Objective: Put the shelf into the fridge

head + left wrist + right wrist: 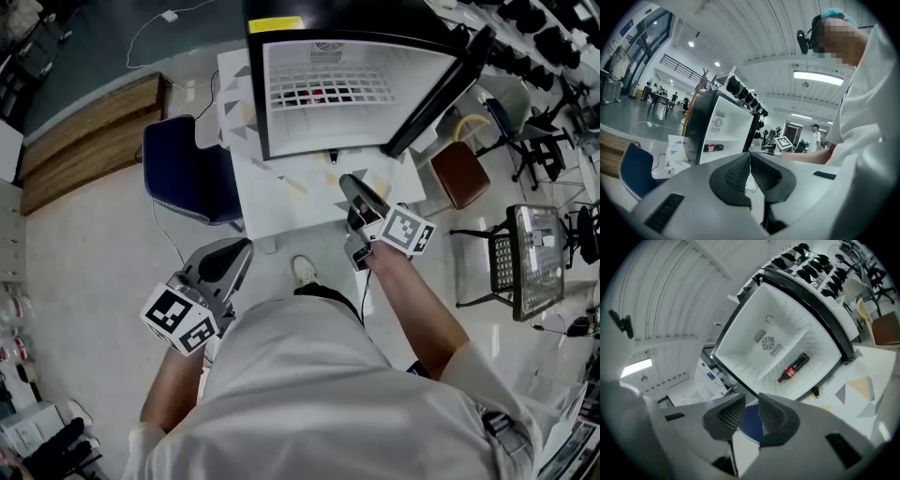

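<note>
Holds L gripper (750, 157) shut, empty; R gripper (751, 405) slightly apart, empty (aimed at open fridge (787, 329) w/ shelf (328, 89), bottle (793, 367) inside).

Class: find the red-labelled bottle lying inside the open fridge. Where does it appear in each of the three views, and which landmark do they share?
Head view: upper middle, the bottle is just a red patch behind the wire shelf.
Left gripper view: left of centre, bottle low in the fridge.
Right gripper view: right of centre, bottle lying slantwise.
Shared landmark: the round fan vent on the fridge's back wall.
</note>
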`<action>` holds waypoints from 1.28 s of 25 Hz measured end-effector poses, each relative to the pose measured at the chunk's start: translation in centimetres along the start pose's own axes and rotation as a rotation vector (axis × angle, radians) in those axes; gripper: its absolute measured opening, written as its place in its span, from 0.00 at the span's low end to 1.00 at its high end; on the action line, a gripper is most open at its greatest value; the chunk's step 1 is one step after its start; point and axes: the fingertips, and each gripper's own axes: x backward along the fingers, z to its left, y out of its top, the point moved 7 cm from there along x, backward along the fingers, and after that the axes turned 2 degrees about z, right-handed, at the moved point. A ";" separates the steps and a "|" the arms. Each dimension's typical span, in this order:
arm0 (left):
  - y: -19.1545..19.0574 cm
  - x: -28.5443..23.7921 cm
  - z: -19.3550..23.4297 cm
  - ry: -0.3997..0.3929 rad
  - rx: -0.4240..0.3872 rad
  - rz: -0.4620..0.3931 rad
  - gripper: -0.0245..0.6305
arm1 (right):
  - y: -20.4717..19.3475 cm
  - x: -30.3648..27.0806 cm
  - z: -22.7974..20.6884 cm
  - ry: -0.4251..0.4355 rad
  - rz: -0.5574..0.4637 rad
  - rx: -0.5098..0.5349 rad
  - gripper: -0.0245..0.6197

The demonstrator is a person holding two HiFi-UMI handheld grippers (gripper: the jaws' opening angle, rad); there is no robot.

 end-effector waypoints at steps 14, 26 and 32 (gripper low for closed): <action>-3.2 2.5 -1.9 -0.059 0.001 0.008 0.07 | -7.2 7.8 6.6 -0.047 0.116 0.317 0.12; -4.8 4.3 -3.0 -0.070 0.001 0.010 0.07 | -9.7 9.9 9.0 -0.056 0.153 0.427 0.10; -5.2 4.6 -3.5 -0.078 0.000 0.011 0.07 | -10.6 10.3 9.5 -0.052 0.175 0.447 0.10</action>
